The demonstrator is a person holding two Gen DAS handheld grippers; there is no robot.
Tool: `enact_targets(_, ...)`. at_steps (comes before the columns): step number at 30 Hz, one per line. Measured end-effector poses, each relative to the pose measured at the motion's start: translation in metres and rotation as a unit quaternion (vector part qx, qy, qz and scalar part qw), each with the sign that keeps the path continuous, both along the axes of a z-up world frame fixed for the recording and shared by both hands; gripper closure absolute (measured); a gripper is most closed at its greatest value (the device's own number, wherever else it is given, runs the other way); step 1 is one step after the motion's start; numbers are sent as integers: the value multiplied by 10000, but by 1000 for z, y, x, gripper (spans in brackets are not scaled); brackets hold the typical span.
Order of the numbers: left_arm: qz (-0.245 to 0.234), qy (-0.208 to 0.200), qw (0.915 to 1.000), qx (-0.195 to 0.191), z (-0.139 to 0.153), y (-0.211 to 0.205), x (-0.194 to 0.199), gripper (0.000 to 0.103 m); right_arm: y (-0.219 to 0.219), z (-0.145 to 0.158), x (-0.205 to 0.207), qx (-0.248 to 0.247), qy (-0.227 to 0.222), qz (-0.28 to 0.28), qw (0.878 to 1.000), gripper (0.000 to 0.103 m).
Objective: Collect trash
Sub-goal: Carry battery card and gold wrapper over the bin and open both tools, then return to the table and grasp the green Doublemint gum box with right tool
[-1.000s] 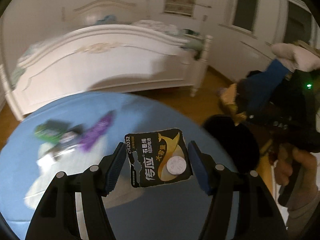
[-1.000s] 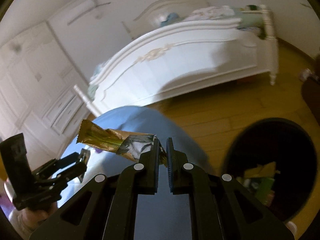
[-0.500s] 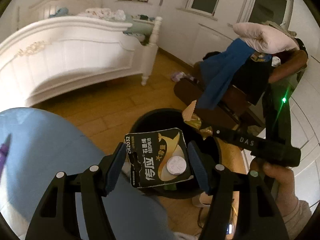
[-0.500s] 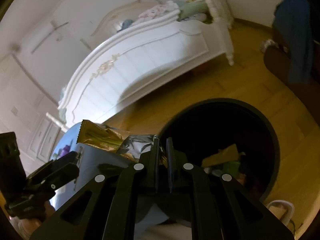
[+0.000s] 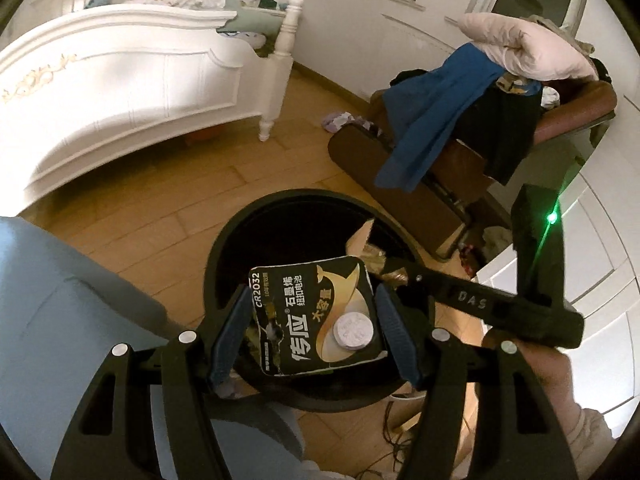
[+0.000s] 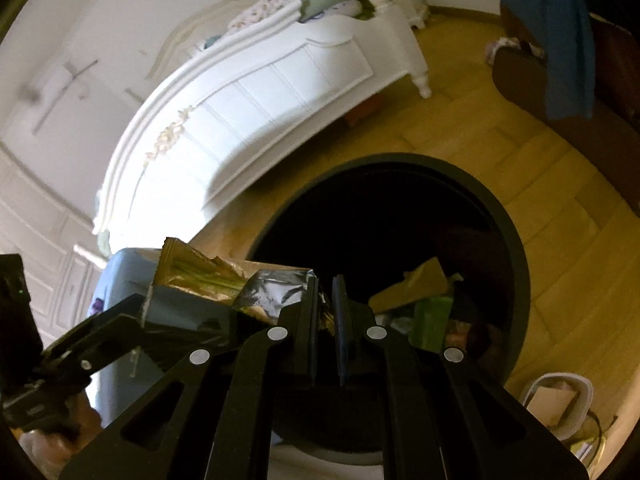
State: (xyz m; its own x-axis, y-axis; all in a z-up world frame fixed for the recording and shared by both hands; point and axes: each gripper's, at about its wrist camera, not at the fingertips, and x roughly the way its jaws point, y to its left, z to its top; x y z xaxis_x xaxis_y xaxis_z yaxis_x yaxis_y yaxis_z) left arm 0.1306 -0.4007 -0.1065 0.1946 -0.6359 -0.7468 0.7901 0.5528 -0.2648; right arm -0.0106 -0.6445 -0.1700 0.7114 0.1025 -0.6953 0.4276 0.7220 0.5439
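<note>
Both grippers hang over the black bin (image 6: 516,264) on the wooden floor. The left gripper (image 5: 316,320) clamps a battery card (image 5: 312,316) between its blue pads, directly above the bin's mouth. The right gripper (image 6: 326,308) has its jaws almost together, pinching a crinkled gold and silver wrapper (image 6: 224,280) that sticks out to its left near the rim. Some scraps (image 6: 420,292) already lie inside. Neither piece is dropped yet; letting go looks like the only step left for these two.
</note>
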Motion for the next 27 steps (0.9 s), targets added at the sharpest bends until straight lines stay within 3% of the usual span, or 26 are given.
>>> enact_targets(3,-92,-50,9999,36,0,-6,-1,37,-5,-7,-1,29,91,-62,9999,94)
enact_targets(5,-144,-69,9999,56,0,-9,-1,36,-8,-9,-1,44,135,-80,9999,77)
enact_targets(6,-173,-71,9998,59,0,-10,-1,29,-10,-10,-2,48,143,-105,9998,71)
enact_targets(8,-216,-105,9997,39,2,-12,-4,24,-11,-8,-5,43,106,-221,9997,43)
enact_targets(9,-235,-117,9997,19,2,-12,-5,23,-12,-6,-6,46,69,-250,9997,40)
enact_targets(18,-153,-152,9994,-269,23,19,-11,23,15,24,1,-167,-99,-40,9998,38)
enact_targets(27,652,-334,9959,-533,49,105,10,23,96,73,46,-524,-389,842,9943,38)
